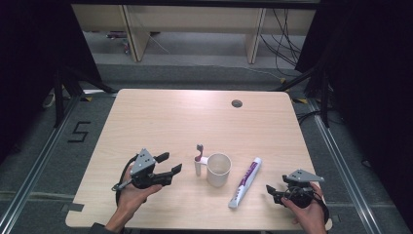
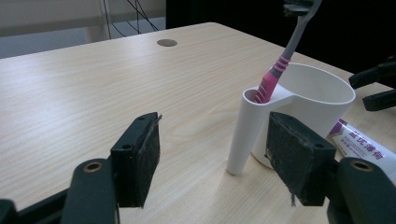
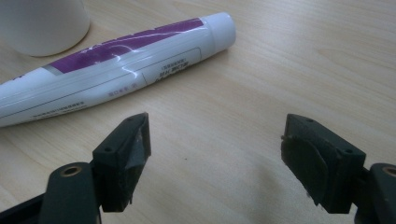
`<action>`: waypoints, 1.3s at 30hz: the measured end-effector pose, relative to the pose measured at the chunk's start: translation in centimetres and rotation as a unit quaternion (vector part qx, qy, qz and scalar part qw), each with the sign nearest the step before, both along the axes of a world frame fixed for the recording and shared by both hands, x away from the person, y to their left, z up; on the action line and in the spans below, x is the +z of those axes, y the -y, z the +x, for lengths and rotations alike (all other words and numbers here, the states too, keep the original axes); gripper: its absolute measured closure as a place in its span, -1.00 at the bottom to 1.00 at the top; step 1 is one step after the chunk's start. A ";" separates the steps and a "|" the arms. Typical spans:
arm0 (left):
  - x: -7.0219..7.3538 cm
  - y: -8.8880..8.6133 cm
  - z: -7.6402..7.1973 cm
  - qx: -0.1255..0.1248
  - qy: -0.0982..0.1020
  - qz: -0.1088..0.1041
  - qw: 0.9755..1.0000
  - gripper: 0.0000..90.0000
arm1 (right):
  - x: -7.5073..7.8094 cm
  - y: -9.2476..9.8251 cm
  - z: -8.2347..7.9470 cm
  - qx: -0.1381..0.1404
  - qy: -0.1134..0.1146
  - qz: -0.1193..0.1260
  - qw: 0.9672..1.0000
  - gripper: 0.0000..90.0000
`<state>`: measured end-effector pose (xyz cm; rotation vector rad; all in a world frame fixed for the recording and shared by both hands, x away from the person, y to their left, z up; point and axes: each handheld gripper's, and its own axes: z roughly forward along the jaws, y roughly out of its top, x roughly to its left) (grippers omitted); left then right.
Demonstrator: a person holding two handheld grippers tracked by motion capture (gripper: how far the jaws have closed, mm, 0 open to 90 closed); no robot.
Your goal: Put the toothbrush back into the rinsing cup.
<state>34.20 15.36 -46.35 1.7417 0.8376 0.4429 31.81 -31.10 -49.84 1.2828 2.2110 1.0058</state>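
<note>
A white cup [image 1: 218,168] stands near the table's front middle, with a narrow side holder [image 1: 198,167] carrying a pink and grey toothbrush [image 1: 199,152] upright. My left gripper [image 1: 173,162] is open just left of it, jaws pointing at the holder with nothing between them. In the left gripper view the holder [image 2: 247,130], toothbrush [image 2: 280,65] and cup [image 2: 317,84] rise just beyond my open left gripper [image 2: 212,161]. A white and purple toothpaste tube [image 1: 246,182] lies right of the cup. My right gripper [image 1: 271,191] rests open beside it; the tube [image 3: 116,60] lies beyond my right gripper [image 3: 215,158].
The light wooden table [image 1: 160,122] has a round cable hole [image 1: 236,103] at the back right. Bare wood stretches behind the cup and to the left. The front edge runs close under both hands. Dark curtains and floor rails flank the table.
</note>
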 end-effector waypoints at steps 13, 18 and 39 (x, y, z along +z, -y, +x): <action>-0.4 -0.9 -1.4 -0.012 -0.014 0.011 1.000 -0.30 | 0.0 -0.3 -0.2 -0.014 -0.023 0.019 0.999 -0.44; -0.4 -1.0 -2.2 -0.018 -0.017 0.016 1.000 -0.33 | -0.1 0.0 0.0 -0.007 -0.008 0.012 1.000 -0.44; -2.2 -1.8 -4.7 -0.020 -0.055 0.051 0.997 -0.60 | 0.0 0.0 0.2 0.000 -0.004 0.005 1.000 -0.44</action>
